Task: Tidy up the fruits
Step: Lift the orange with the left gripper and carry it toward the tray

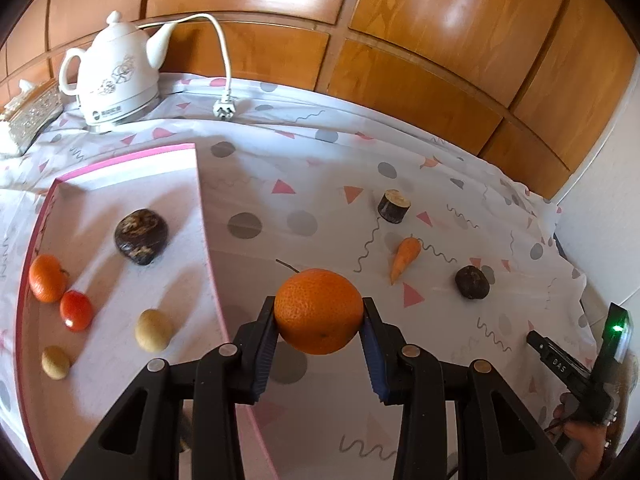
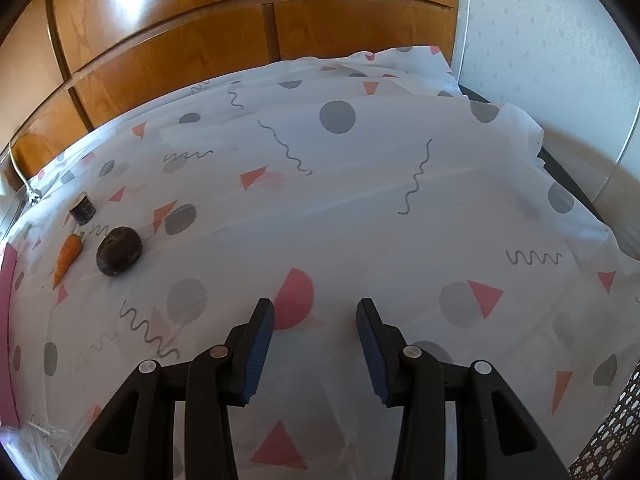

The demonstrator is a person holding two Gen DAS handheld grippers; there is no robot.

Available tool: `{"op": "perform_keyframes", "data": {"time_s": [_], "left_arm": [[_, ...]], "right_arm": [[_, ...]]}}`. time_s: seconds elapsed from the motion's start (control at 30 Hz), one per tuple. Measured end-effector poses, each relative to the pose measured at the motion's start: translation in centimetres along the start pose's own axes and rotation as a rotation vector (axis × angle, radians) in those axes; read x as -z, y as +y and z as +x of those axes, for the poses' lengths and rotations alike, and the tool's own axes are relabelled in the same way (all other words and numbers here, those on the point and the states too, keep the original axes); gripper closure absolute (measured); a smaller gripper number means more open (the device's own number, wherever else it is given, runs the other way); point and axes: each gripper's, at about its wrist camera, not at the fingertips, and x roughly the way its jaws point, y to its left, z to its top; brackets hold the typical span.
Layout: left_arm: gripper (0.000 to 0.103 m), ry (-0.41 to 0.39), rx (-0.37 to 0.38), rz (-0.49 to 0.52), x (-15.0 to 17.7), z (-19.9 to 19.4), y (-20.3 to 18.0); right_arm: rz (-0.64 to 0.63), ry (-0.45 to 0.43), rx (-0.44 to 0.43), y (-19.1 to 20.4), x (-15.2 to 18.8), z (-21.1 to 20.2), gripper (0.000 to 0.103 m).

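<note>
While five pieces already lie in the pink-rimmed tray, the left gripper holds an orange pinched between its blue pads, apparently raised above the cloth just right of the tray's near wall. Inside the tray sit a dark round fruit at 12 o'clock, a tangerine and a red tomato-like fruit at 9 o'clock, and two small tan fruits toward 6 o'clock. Three items remain on the cloth at the orange's 1 to 3 o'clock: a dark cut stub, a carrot and a dark round fruit. By that count the sorting looks more than half done, with the orange mid-transfer. Being near-spherical, the orange has no long axis to speak of; which way its stem end faces cannot be told. Among the leftovers only the carrot is elongated, its tip aimed toward 7 o'clock in the left view, its top toward 1 o'clock. Over bare cloth, the right gripper hangs with fingers wide apart and nothing between them.
</note>
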Motion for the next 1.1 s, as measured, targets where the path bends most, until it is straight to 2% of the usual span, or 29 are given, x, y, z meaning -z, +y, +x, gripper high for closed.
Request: {"op": "perform_keyframes", "data": {"time_s": [0.33, 0.73, 1.1], "left_arm": [[0.063, -0.050, 0.006, -0.049, 0.8, -3.0, 2.0], [0.063, -0.108, -0.048, -0.160, 1.9, -5.9, 7.0], [0.063, -0.136, -0.124, -0.294, 4.2, -8.1, 13.3]], "right_arm": [[-0.026, 0.004, 0.002, 0.8, 0.3, -0.4, 0.059], [-0.054, 0.006, -0.003, 2.1, 0.7, -0.6, 0.059], [-0.124, 0.028, -0.096, 5.9, 0.6, -0.5, 0.059]]}}
